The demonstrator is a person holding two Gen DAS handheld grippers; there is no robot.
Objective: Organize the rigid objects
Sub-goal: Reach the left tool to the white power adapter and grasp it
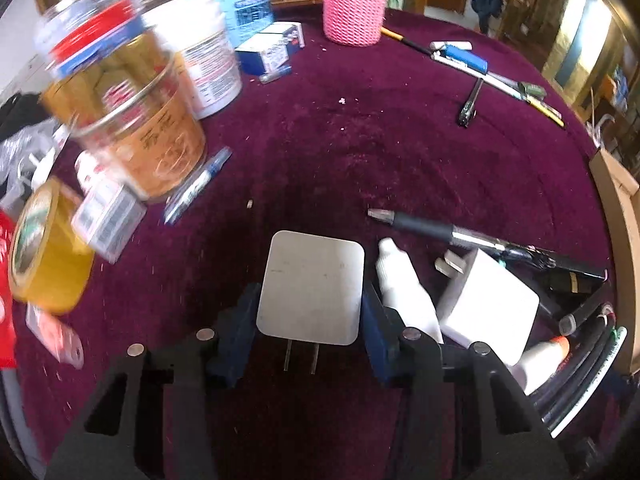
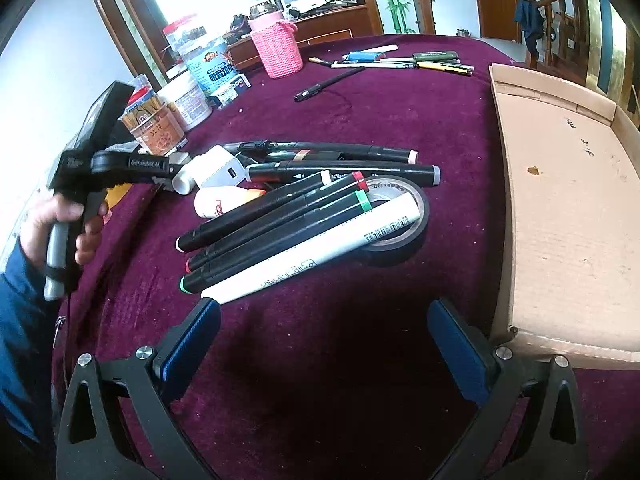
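My left gripper [image 1: 310, 300] is shut on a flat grey plug adapter [image 1: 311, 286], its two prongs pointing back toward me, held just above the maroon cloth [image 1: 360, 140]. A white charger cube [image 1: 490, 304] and a small white bottle [image 1: 404, 288] lie just right of it. My right gripper [image 2: 324, 332] is open and empty above the cloth, just in front of a pile of markers [image 2: 288, 216] and a black tape roll [image 2: 400, 220]. The left gripper also shows in the right wrist view [image 2: 172, 172], beside the white charger [image 2: 218, 170].
An open cardboard box [image 2: 568, 216] stands along the right. A pink knitted holder [image 1: 354, 0], tubs and jars [image 1: 140, 120], small boxes and yellow tape [image 1: 48, 256] stand at the left and back. Pens and a lighter [image 1: 464, 56] lie far right.
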